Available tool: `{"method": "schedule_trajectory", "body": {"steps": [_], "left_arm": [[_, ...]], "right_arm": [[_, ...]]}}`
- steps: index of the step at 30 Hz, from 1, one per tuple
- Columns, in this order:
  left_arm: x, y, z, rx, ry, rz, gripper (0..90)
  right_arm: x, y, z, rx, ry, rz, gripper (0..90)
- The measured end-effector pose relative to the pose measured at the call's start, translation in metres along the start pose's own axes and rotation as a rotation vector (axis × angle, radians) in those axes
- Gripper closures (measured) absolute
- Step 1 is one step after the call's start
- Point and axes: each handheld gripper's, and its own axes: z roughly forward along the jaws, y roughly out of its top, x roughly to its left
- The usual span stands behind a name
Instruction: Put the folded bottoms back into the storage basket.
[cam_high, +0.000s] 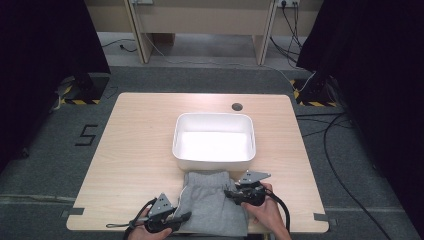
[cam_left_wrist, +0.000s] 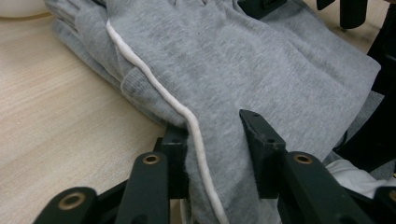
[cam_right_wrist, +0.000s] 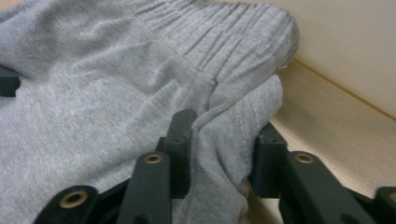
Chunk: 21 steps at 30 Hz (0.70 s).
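While I look down from the high view, I see one folded grey garment (cam_high: 212, 202) lying at the near edge of the wooden table (cam_high: 135, 150), just in front of one white tub (cam_high: 214, 140), its waistband end touching or nearly touching the tub's near wall. My left gripper (cam_high: 181, 217) sits at the garment's near left corner and my right gripper (cam_high: 231, 193) at its right side, closer to the tub; that makes two grippers, one in each hand. Left and right of the tub the tabletop lies bare out to both side edges, and a small dark hole (cam_high: 237, 106) sits beyond the tub near the far edge. From the left gripper view, the jaws stand a little apart with a fold of the grey garment (cam_left_wrist: 243, 70) bunched between them, so I read that gripper (cam_left_wrist: 212, 135) as clamped on the cloth; one white drawstring (cam_left_wrist: 154, 84) runs along the fabric and passes through the gap. Bare wood shows on the side away from the garment, and a sliver of the tub (cam_left_wrist: 18, 7) appears in the far corner. From the right gripper view, my right gripper (cam_right_wrist: 224, 135) likewise has its jaws closed onto a thick fold of the garment (cam_right_wrist: 93, 84) just below the gathered elastic waistband (cam_right_wrist: 224, 32). The tub's pale wall (cam_right_wrist: 355, 42) rises just beside that waistband, with a narrow strip of table between.
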Motion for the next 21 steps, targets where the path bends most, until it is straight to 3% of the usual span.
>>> {"method": "schedule_trajectory", "body": {"steps": [8,21], "left_arm": [[-0.004,0.004,-0.008,-0.018,-0.026,0.031,71.3],[-0.012,0.016,-0.026,-0.074,-0.04,0.066,72.5]], "right_arm": [[0.007,0.005,-0.01,-0.055,0.001,-0.054,74.3],[0.022,0.02,-0.034,-0.124,-0.003,-0.128,75.9]]}}
